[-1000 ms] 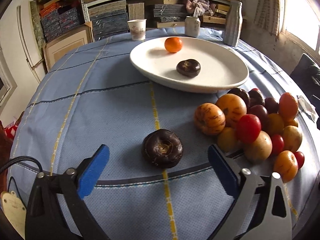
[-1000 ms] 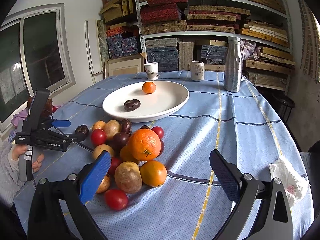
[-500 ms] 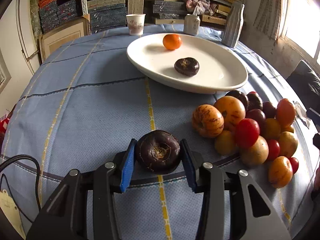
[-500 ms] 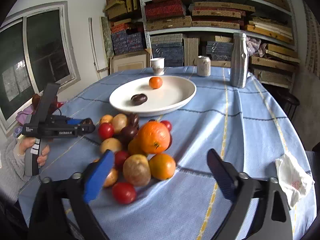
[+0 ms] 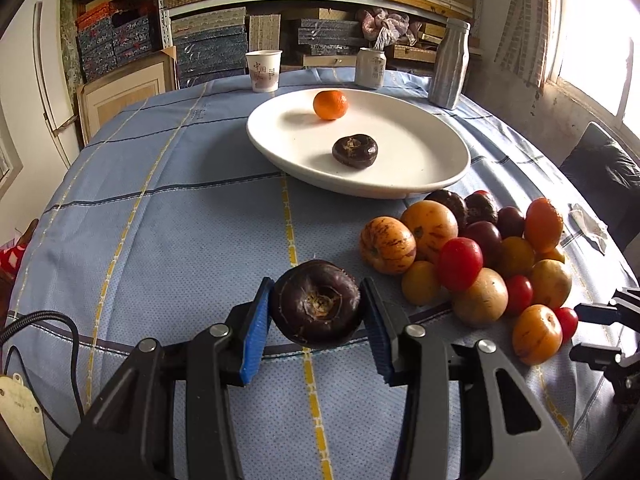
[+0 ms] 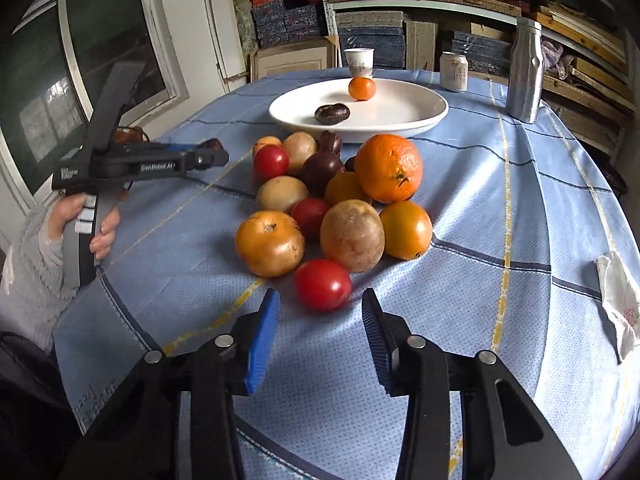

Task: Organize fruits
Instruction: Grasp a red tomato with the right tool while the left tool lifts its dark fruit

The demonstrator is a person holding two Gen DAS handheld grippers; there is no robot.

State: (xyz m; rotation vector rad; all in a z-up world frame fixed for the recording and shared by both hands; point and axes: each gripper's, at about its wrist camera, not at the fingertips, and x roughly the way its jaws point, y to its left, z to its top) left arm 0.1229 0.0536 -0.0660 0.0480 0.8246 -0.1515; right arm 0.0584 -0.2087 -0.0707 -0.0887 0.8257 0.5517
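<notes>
My left gripper (image 5: 316, 312) is shut on a dark purple fruit (image 5: 316, 306) and holds it a little above the blue tablecloth; it also shows from the side in the right wrist view (image 6: 208, 152). A white plate (image 5: 432, 168) ahead holds a small orange (image 5: 330, 104) and another dark fruit (image 5: 355, 151). A pile of mixed fruits (image 5: 472, 256) lies to the right. My right gripper (image 6: 320, 320) is open and partly closed in, just short of a red tomato (image 6: 322, 285) at the near edge of the pile (image 6: 340, 192).
A paper cup (image 5: 263, 70), a can (image 5: 370, 67) and a metal bottle (image 5: 449, 65) stand behind the plate. A crumpled tissue (image 6: 618, 300) lies at the table's right edge. Shelves of boxes fill the back wall.
My left gripper closed on the dark purple fruit and lifted it. My right gripper moved down toward the red tomato and its jaws narrowed.
</notes>
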